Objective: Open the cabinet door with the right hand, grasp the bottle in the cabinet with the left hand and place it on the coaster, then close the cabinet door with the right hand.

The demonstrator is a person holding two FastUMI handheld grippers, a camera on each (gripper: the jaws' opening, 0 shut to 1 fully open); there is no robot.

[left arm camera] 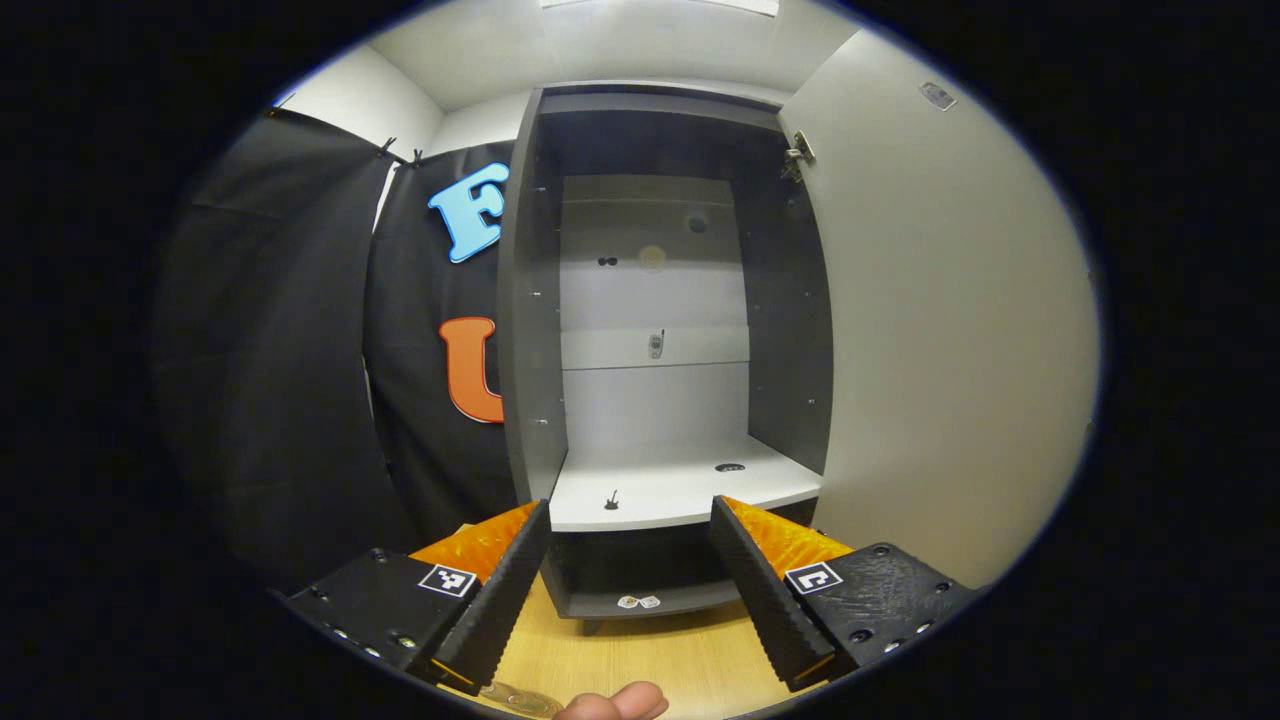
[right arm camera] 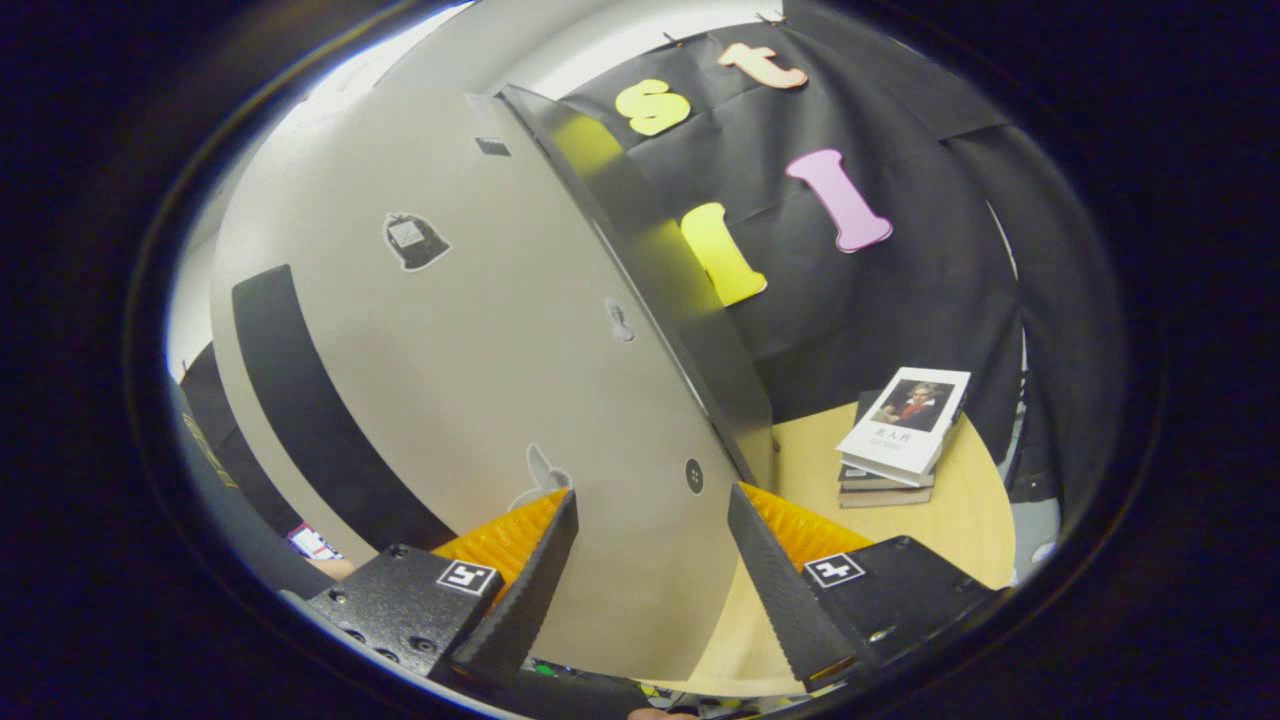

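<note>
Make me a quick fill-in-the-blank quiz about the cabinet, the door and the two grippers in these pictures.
1. The cabinet door stands ____.
2. The left gripper faces the cabinet with its jaws ____.
3. Beyond the right gripper, a stack of ____ sits on the wooden table.
4. The cabinet shelf holds no ____.

Missing words: open; open; books; bottle

Recording booth: black cloth wall, cabinet on wooden table, stacked books.

Hand-held gripper spread, cabinet door ahead, books
</note>
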